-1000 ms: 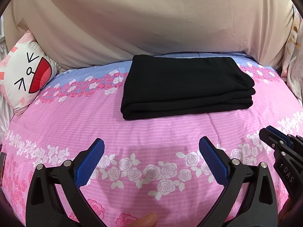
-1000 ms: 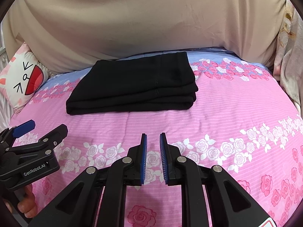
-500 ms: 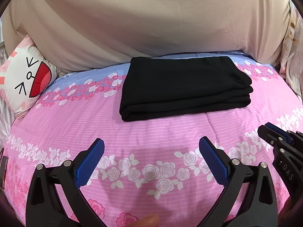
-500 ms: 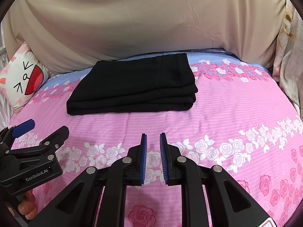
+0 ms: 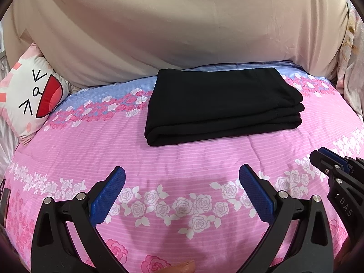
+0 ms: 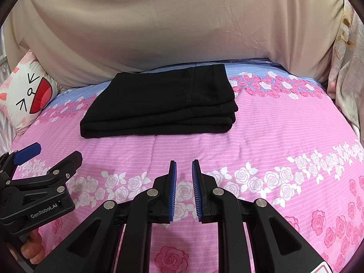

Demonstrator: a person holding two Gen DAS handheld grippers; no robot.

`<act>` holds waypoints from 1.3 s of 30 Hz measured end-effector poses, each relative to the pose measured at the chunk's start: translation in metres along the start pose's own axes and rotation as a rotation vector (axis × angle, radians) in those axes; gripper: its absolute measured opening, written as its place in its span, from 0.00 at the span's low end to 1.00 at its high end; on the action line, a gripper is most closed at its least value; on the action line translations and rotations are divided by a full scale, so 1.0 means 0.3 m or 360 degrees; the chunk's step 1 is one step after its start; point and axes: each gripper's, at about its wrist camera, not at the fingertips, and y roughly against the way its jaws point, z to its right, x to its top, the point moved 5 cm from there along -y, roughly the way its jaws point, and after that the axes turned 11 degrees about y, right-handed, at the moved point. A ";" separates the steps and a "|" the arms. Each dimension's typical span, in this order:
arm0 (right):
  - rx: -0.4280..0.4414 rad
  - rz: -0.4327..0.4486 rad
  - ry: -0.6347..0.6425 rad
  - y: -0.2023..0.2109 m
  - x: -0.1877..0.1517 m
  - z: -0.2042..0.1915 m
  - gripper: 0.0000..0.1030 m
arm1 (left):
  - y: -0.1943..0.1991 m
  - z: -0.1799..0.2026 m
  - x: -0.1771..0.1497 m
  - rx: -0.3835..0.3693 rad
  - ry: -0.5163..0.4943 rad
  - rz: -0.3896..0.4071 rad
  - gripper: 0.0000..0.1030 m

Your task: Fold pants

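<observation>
The black pants [image 5: 220, 104] lie folded in a flat rectangular stack on the pink floral bedspread [image 5: 182, 154], towards the far side; they also show in the right wrist view [image 6: 163, 104]. My left gripper [image 5: 182, 175] is open wide and empty, held back from the pants over the near part of the bed. My right gripper [image 6: 183, 166] has its jaws nearly closed with a narrow gap, holds nothing, and is also short of the pants. Each gripper shows at the edge of the other's view: the right gripper [image 5: 327, 159] and the left gripper [image 6: 52, 154].
A cartoon-face cushion [image 5: 34, 97] sits at the far left of the bed. A beige sheet [image 5: 182, 34] hangs behind the bed. Patterned fabric [image 6: 345, 72] hangs at the right edge.
Both views have shifted very slightly; the pants sit a little lower in frame. The grippers' openings are unchanged.
</observation>
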 end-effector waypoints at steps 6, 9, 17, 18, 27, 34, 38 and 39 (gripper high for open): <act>-0.0001 -0.0002 0.0004 -0.001 0.000 0.001 0.15 | -0.001 -0.001 0.001 -0.0006 -0.0003 -0.0004 0.95; -0.0001 -0.0003 0.0004 -0.001 -0.001 0.000 0.15 | -0.002 0.000 0.000 -0.0002 -0.0003 -0.0004 0.95; 0.0005 -0.0005 0.0006 -0.002 -0.001 0.001 0.15 | -0.003 0.002 0.000 0.0000 -0.0005 -0.0004 0.95; 0.0002 -0.0004 0.0006 -0.002 -0.001 0.001 0.15 | -0.003 0.002 0.000 -0.0002 -0.0004 -0.0004 0.95; 0.0003 -0.0004 0.0009 -0.002 -0.001 0.001 0.15 | -0.003 0.002 0.000 0.0003 -0.0003 -0.0002 0.95; 0.0003 -0.0008 0.0007 -0.003 -0.001 -0.001 0.15 | -0.006 0.001 -0.003 0.0003 -0.0005 -0.0008 0.95; 0.0003 -0.0008 0.0005 -0.002 -0.002 0.002 0.15 | -0.006 -0.001 -0.003 0.0006 -0.0007 -0.0008 0.95; 0.0002 -0.0007 0.0006 -0.001 -0.003 0.003 0.15 | -0.006 -0.001 -0.003 0.0008 -0.0004 -0.0008 0.95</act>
